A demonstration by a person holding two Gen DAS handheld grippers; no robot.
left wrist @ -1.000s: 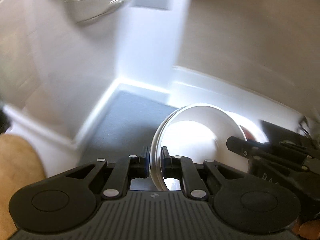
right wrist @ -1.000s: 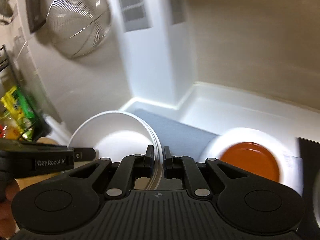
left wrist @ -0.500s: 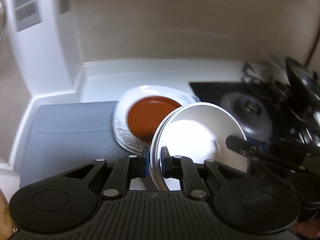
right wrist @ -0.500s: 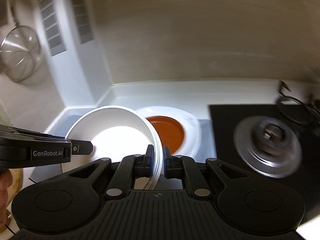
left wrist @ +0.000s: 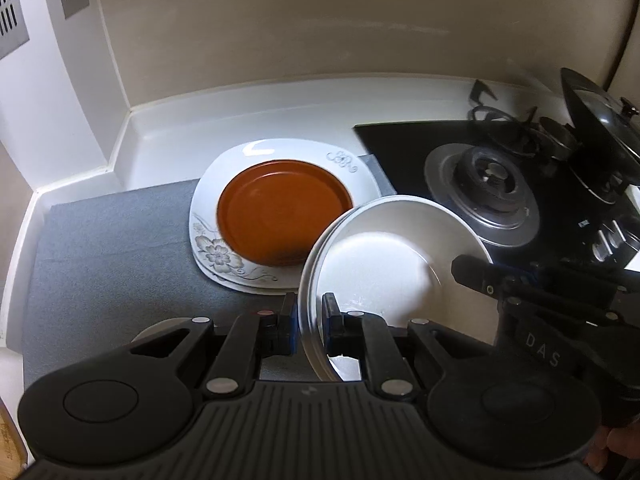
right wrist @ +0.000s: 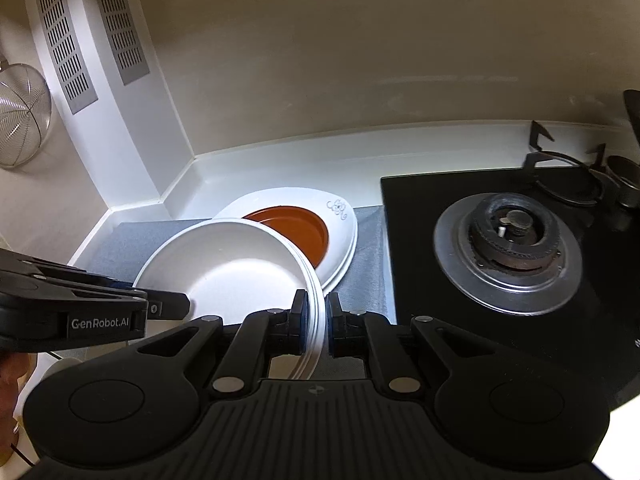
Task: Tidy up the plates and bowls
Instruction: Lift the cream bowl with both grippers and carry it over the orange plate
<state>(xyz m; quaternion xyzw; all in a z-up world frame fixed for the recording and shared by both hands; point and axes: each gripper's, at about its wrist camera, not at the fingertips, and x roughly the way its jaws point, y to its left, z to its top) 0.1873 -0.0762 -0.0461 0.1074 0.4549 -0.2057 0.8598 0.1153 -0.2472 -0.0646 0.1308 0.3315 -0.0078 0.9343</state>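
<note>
A stack of white bowls (left wrist: 384,256) (right wrist: 232,264) hangs in the air, held from both sides. My left gripper (left wrist: 310,322) is shut on the stack's left rim; my right gripper (right wrist: 318,326) is shut on its right rim. Each gripper also shows in the other's view: the right gripper (left wrist: 472,274) at the right, the left gripper (right wrist: 176,306) at the left. Just beyond the stack, an orange-brown plate (left wrist: 280,212) (right wrist: 308,226) lies on white flowered plates (left wrist: 216,256) (right wrist: 344,216), which rest on a grey mat (left wrist: 112,248) (right wrist: 132,240).
A black gas hob (left wrist: 492,184) (right wrist: 508,236) with a burner sits right of the mat, with a dark pot lid (left wrist: 596,128) at its far right. White counter (left wrist: 168,148) and walls close the back and left. A wire strainer (right wrist: 20,116) hangs on the left wall.
Both grippers swung right with the bowl stack, from the left corner to in front of the plates and hob, and sank a little. The grips held.
</note>
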